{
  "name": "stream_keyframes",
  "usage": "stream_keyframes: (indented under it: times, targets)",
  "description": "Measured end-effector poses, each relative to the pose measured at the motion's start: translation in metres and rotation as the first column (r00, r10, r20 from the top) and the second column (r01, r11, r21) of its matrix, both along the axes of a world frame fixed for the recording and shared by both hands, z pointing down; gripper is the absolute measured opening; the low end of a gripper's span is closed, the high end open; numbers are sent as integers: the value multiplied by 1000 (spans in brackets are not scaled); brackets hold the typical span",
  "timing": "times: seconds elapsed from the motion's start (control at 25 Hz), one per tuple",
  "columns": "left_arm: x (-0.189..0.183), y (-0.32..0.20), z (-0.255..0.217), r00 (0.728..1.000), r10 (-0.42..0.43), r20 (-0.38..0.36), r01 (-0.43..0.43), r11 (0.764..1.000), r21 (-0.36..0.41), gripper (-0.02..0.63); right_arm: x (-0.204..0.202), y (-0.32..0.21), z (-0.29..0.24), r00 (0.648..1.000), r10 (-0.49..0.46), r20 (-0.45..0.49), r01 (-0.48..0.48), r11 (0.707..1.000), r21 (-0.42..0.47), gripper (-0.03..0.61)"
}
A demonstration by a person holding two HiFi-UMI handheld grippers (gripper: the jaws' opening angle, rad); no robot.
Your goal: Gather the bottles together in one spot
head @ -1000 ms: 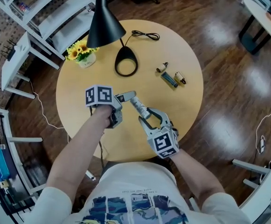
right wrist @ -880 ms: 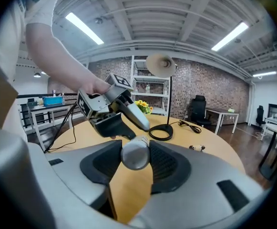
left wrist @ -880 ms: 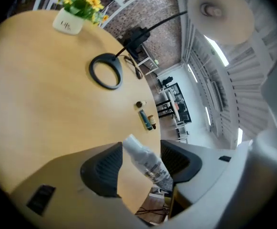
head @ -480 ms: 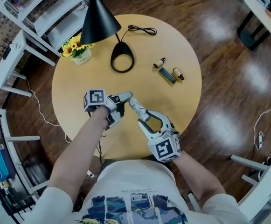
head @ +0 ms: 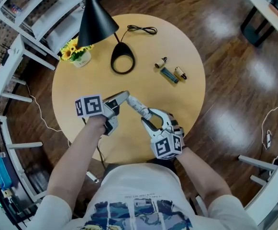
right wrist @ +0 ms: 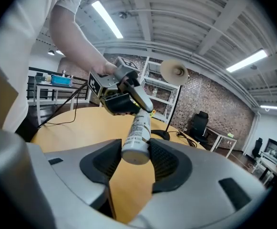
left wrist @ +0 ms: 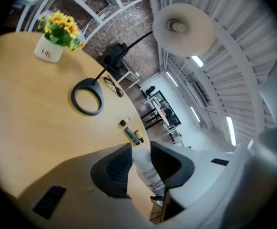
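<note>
A white bottle [head: 137, 108] hangs level above the round wooden table [head: 83, 87], spanning both grippers. My left gripper [head: 123, 98] has its jaws closing, and its pads press on the bottle's cap end [left wrist: 145, 168]. My right gripper [head: 150, 119] grips the base end [right wrist: 137, 133], and its jaws are starting to open with the bottle still between the pads. Three small bottles lie together at the table's far right: a dark-capped vial [head: 163, 63], a blue tube [head: 169, 74] and an amber one [head: 179, 73].
A black lamp shade [head: 94, 20] hangs over the far left of the table, with its ring base [head: 122, 61] and cable [head: 141, 30] behind. A sunflower pot [head: 76, 55] stands at the far left edge. White shelving and dark wood floor surround the table.
My left gripper's jaws have closed from wide open onto the bottle's cap end. Both grippers and the bottle have stayed near the table's front.
</note>
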State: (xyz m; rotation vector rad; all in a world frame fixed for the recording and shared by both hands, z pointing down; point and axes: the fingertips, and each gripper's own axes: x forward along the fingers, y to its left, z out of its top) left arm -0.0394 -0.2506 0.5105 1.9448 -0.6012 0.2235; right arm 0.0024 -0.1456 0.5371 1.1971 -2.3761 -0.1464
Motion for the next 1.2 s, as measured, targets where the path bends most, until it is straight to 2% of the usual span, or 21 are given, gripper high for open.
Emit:
stream_keyframes:
  times: [0.12, 0.28, 0.36, 0.44, 0.52, 0.6, 0.76, 0.92, 1.0, 1.2]
  targets:
    - [-6, -9, -16, 998, -27, 62, 18, 991, 136, 112, -11, -8, 7, 999, -32, -1, 32, 999, -22, 206]
    - [-25, -23, -22, 984, -88, 153, 46, 965, 260, 110, -18, -20, 9, 1000, -14, 15, 15, 998, -59, 198]
    - [-40, -35, -23, 960, -136, 244, 43, 934, 354, 109, -16, -20, 12, 1000, 1, 9, -1, 997, -81, 198]
    - [-53, -49, -24, 922, -177, 345, 5, 895, 446, 110, -9, -17, 15, 1000, 24, 10, -23, 993, -117, 226]
    - [-64, -64, -25, 888, -213, 409, -26, 863, 505, 110, 1, -11, 21, 998, 54, 15, -51, 984, -173, 236]
    - [-75, -78, -25, 859, -249, 447, -44, 834, 549, 109, 12, -2, 30, 995, 90, 30, -80, 967, -243, 261]
    - [-93, -102, -21, 801, -329, 501, -72, 777, 625, 110, 36, 24, 40, 985, 164, 46, -137, 923, -359, 265]
    - [-100, -119, -11, 764, -388, 515, -91, 726, 681, 109, 55, 54, 42, 970, 228, 84, -170, 884, -436, 265]
    - [-103, -127, -1, 753, -411, 513, -80, 718, 692, 110, 64, 65, 42, 955, 274, 109, -195, 863, -465, 265]
    - [-115, -134, 26, 728, -456, 512, -43, 715, 698, 109, 83, 80, 43, 906, 396, 151, -270, 814, -515, 264]
